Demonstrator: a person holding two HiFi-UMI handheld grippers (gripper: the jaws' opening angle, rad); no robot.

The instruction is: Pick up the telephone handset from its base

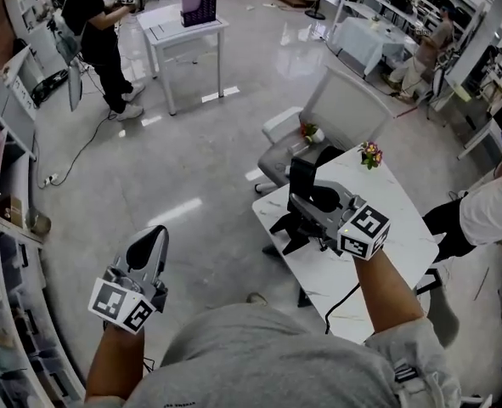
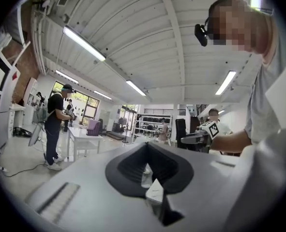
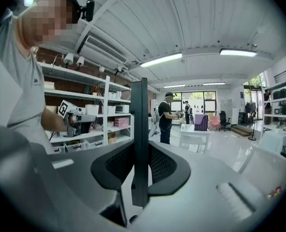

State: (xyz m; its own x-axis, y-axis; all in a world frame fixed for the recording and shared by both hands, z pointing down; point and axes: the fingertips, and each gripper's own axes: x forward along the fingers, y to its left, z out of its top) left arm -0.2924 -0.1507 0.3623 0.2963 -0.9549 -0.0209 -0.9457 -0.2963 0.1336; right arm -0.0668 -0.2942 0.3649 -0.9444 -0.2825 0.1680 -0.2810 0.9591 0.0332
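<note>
Nearest the person, the left gripper (image 1: 153, 238) hangs low at the left over the bare floor (image 1: 191, 168). Its jaws are together and nothing is between them. It is well apart from everything the task concerns.

Further out and to the right, the right gripper (image 1: 306, 195) is clamped on the telephone handset (image 1: 303, 170). The right gripper view shows this plainly: the handset (image 3: 139, 129) is a thin dark slab standing between the two pads, edge-on to the camera. Its long axis runs upright, so it crosses the line the gripper points along, and more of its length shows above the pads than below. The handset is therefore in the air, in the right gripper, above the near edge of the white worktop (image 1: 395, 236).

The coming move turns on this relation. The handset is held upright in the right gripper with the worktop below and beyond it, and the left gripper is far off on the other side. The base cannot be made out in any view, so which way it lies from the handset cannot be told. Judged from where the handset hangs, the lift looks done, and only the right hand is placed to carry it on.

Beyond the gripper, a small flower pot (image 1: 370, 154) stands at the worktop's far corner. A pale chair (image 1: 344, 109) stands past that.
</note>
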